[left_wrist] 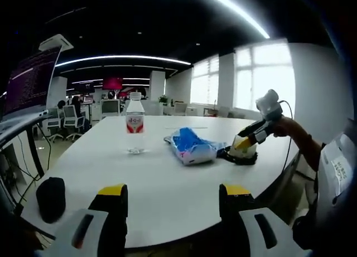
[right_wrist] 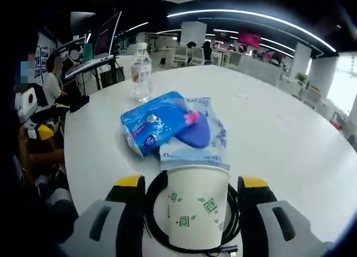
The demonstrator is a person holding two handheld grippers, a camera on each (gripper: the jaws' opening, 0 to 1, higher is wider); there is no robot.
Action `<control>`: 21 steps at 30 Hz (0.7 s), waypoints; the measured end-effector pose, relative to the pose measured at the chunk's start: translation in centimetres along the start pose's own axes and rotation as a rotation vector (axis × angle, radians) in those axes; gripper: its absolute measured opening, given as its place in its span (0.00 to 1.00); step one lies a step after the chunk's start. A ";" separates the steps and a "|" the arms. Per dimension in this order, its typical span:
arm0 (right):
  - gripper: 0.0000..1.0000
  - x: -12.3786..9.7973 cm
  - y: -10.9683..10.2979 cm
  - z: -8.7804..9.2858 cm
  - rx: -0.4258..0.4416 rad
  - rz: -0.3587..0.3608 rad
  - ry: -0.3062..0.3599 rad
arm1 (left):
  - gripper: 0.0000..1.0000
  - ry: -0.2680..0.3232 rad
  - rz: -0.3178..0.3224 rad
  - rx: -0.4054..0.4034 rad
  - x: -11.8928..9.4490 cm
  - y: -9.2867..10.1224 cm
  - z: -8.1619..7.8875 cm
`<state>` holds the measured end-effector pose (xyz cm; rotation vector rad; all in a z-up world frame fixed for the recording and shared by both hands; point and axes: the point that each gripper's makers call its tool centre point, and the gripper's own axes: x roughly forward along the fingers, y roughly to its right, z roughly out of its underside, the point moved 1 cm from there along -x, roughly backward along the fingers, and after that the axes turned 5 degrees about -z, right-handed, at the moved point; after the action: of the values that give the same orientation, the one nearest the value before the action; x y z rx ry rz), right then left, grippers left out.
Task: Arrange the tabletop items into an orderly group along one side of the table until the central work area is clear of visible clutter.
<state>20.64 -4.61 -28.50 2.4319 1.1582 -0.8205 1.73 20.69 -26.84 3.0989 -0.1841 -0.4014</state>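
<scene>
Right gripper view shows the right claw (right_wrist: 192,212) with its jaws set wide on either side of a paper cup (right_wrist: 198,209), which stands upright inside a coil of black cable (right_wrist: 153,212); whether the jaws press the cup I cannot tell. Just beyond lie 2 blue packets (right_wrist: 167,126), overlapping, and farther off a water bottle (right_wrist: 141,73) stands alone. In the left gripper view the left claw (left_wrist: 173,212) hangs wide and empty over the near edge of the white desk (left_wrist: 167,179), with a dark object (left_wrist: 50,198) at its left. Judged from this, little is grouped: bottle, packets, cup and cable sit scattered across the middle.
</scene>
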 end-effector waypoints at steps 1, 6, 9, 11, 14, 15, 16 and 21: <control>0.64 0.0 0.0 -0.1 0.011 0.001 0.007 | 0.65 -0.001 0.001 0.000 0.0 0.0 0.0; 0.62 0.2 0.1 0.0 0.002 0.002 -0.026 | 0.65 -0.002 0.003 0.000 0.1 0.0 0.0; 0.59 0.2 0.1 0.2 0.004 0.004 -0.040 | 0.65 -0.001 0.000 0.000 0.0 -0.1 0.0; 0.58 0.0 0.1 0.3 0.006 0.000 -0.047 | 0.65 -0.001 -0.003 0.000 0.0 -0.2 0.0; 0.56 -0.1 0.0 0.5 0.007 -0.002 -0.066 | 0.65 -0.005 0.007 0.000 0.1 -0.2 0.1; 0.56 0.0 0.0 0.6 0.012 -0.005 -0.074 | 0.65 -0.006 0.007 -0.002 0.2 -0.2 0.2; 0.55 0.1 0.0 0.6 0.016 -0.008 -0.076 | 0.65 -0.003 0.008 -0.003 0.3 -0.2 0.2; 0.53 0.5 0.3 0.5 0.030 0.000 -0.093 | 0.65 0.003 0.020 -0.009 0.4 0.0 0.1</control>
<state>20.95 -4.79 -29.16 2.3901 1.1191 -0.9472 2.11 20.64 -27.03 3.0864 -0.2128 -0.3955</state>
